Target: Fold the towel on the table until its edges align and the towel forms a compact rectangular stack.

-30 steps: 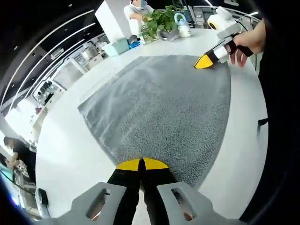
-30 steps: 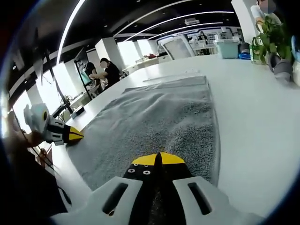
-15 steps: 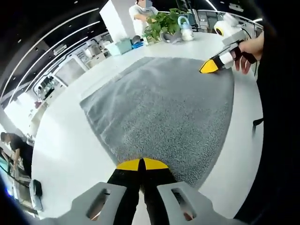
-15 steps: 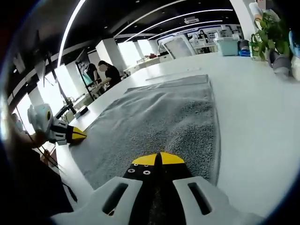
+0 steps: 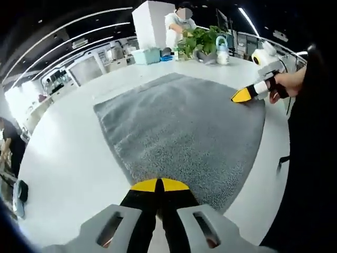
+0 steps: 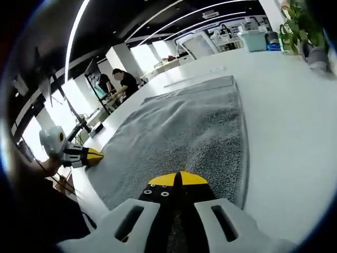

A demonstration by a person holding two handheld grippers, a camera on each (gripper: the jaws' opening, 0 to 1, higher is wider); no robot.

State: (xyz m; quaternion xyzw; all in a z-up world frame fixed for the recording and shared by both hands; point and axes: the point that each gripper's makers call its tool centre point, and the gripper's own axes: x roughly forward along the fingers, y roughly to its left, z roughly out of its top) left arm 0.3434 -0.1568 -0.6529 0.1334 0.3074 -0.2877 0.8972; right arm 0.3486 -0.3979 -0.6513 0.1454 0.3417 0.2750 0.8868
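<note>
A grey towel [image 5: 179, 124] lies spread flat on the white table [image 5: 63, 153]. My left gripper [image 5: 159, 184] is shut on the towel's near corner, its yellow tips pressed together over the edge. My right gripper [image 5: 243, 95], held by a hand, comes in from the right at the other near corner. In the right gripper view the towel [image 6: 184, 124] stretches away from my right gripper [image 6: 177, 179], which is shut on its near corner. The left gripper [image 6: 90, 156] rests at the towel's left corner there.
At the table's far end stand a potted plant [image 5: 199, 42], a pale kettle [image 5: 222, 48] and a teal box [image 5: 147, 55], with a person behind them. A small dark object [image 5: 21, 191] lies at the table's left edge. People stand at desks in the background [image 6: 122, 80].
Both cameras have shifted and tilted a little. The towel lies spread as before, and both grippers stay shut on its near corners.
</note>
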